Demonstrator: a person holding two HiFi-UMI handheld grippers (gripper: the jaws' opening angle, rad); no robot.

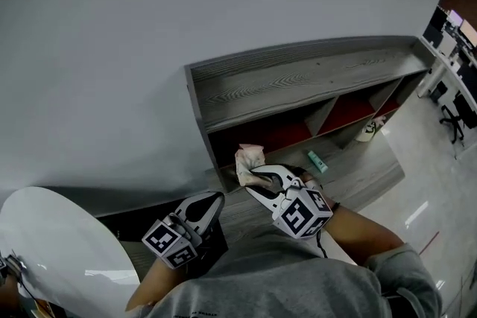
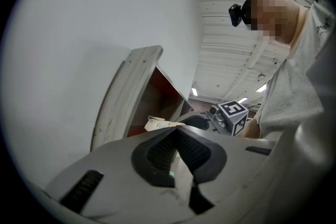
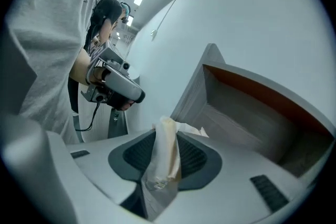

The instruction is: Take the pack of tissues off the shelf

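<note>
- The right gripper (image 3: 167,138) is pinching the pack of tissues (image 3: 164,160) between its dark ribbed pads. The pack is standing edge-on there, with its top poking out past the tips.
- The pack is hanging just in front of the left-end compartment of the shelf (image 1: 298,78). No view settles whether it is fully clear of the lower board.
- The step in hand seems to be drawing the pack out and away from the shelf.
- To do it well, the squeeze is best kept steady, since a soft wrapper is likely to slide or fold under a loosening grip.
- Pulling straight back towards the body should keep the pack off the grey end wall and the top board.
- The left gripper (image 2: 176,134) is waiting low beside the right one, its jaws pressed together on nothing. It is best left out of the path.
- The pack is looking pale cream, thin and limp. Its wrapper is creasing where the pads are biting, and a bit of clear film is showing at the lower end.
</note>
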